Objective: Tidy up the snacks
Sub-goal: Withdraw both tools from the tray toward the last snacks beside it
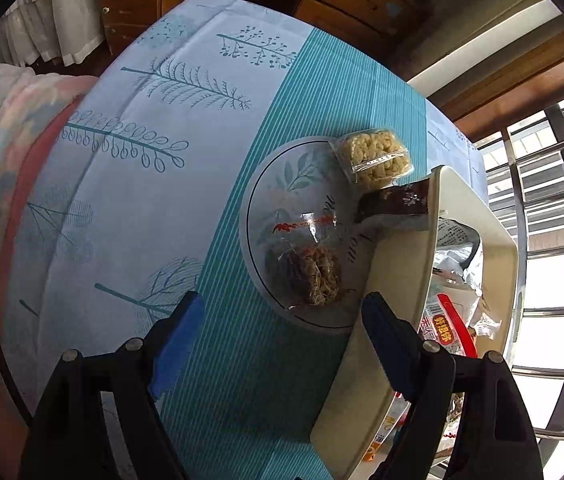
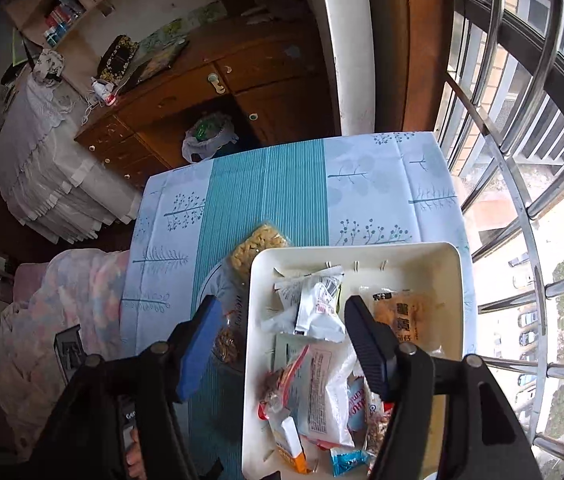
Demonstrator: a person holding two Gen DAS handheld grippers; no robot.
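Both tongs are held open, gripping nothing. The left gripper (image 1: 282, 312) is poised low over the striped cloth (image 1: 306, 92), its right finger close against the bin (image 1: 398, 276) wall. The right gripper (image 2: 282, 320) is held high, its jaws straddling the bin's (image 2: 255, 280) left rim.

Edges: the bin is set near the table's window side, overlapping the plate (image 1: 253, 184). Wide bare cloth is left beyond and to the left of the plate.

On the plate, two clear packs are seen: a yellow puffed cake (image 1: 374, 158) at the far rim, a brown cluster (image 1: 314, 272) nearer. A dark packet (image 1: 398, 200) is propped against the bin's rim.

Only the right view shows the bin's contents: white sachets (image 2: 318, 308), an orange packet (image 2: 402, 312), mixed wrappers. A thumb (image 2: 135, 452) is seen at that gripper's handle.
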